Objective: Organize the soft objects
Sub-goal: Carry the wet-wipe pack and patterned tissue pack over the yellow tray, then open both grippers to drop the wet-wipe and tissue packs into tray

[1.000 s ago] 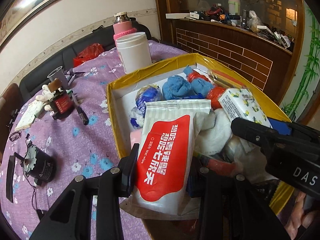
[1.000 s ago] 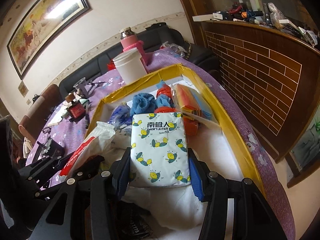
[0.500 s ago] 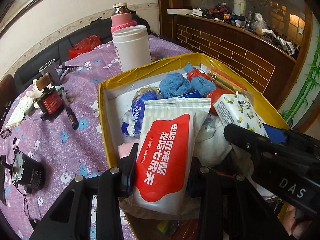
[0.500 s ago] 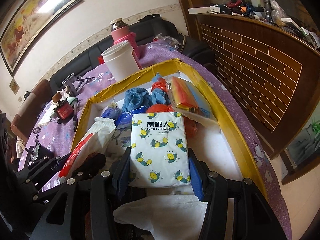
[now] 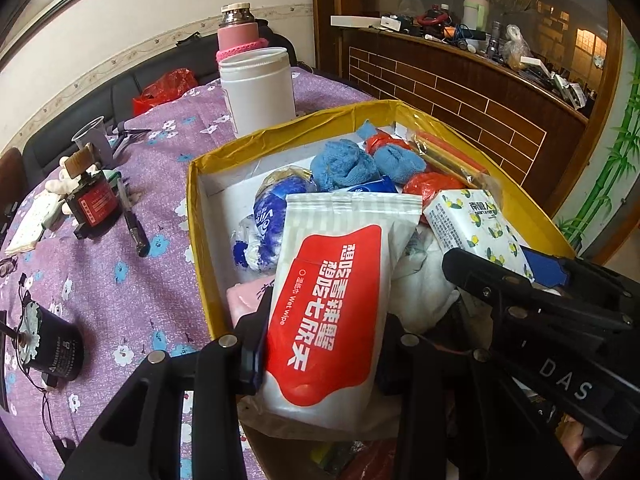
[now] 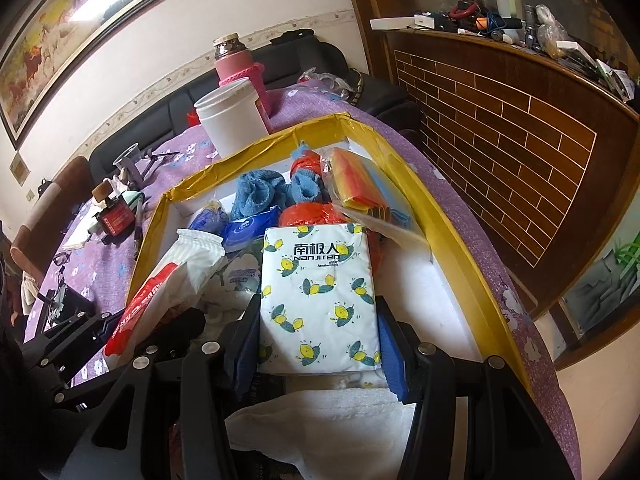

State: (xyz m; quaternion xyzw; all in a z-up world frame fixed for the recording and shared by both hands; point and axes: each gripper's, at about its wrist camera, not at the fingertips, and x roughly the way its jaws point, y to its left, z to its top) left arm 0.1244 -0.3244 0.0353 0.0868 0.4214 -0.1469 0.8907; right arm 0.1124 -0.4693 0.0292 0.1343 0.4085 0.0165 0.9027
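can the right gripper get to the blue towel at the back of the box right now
Probably not yet. The right gripper is shut on the tissue pack, so it would need to drop that before taking the blue towel.

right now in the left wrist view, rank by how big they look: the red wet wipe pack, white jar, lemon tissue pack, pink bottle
1. red wet wipe pack, though it sits nearest the camera
2. white jar
3. lemon tissue pack, partly hidden by the right gripper
4. pink bottle, mostly behind the jar

Both held packs, wet wipes [image 5: 340,312] and tissues [image 6: 318,300], have advanced over the box [image 6: 452,216].
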